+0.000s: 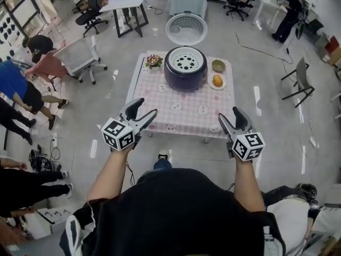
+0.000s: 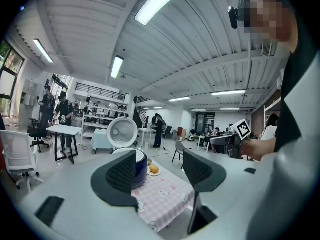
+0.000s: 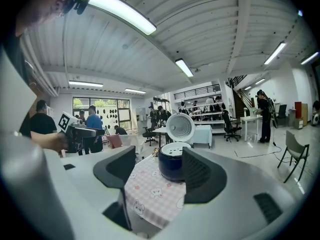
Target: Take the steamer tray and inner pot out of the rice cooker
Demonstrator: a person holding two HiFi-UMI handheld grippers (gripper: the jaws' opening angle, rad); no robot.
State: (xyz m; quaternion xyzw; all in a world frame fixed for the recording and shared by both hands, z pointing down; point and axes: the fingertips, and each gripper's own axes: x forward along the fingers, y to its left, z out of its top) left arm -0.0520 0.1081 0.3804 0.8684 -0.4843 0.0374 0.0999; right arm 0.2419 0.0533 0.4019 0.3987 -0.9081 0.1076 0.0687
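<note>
Steamer tray [image 1: 185, 62]: seated in open rice cooker [image 1: 185, 76], well ahead of the jaws.
Jaws: left gripper [image 1: 145, 109], right gripper [image 1: 229, 116] spread, empty.
Remaining: both removals.

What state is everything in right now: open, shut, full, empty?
rice cooker lid, swung open.
steamer tray, seated in the rice cooker.
left gripper, open, holding nothing.
right gripper, open, holding nothing.
plate, holding an orange food item.
bowl, contents unclear.

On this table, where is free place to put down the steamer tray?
The near half of the checked tablecloth, in front of the rice cooker, is bare. Crowded: the far right corner, with a bowl and a fruit plate; flowers stand far left.
</note>
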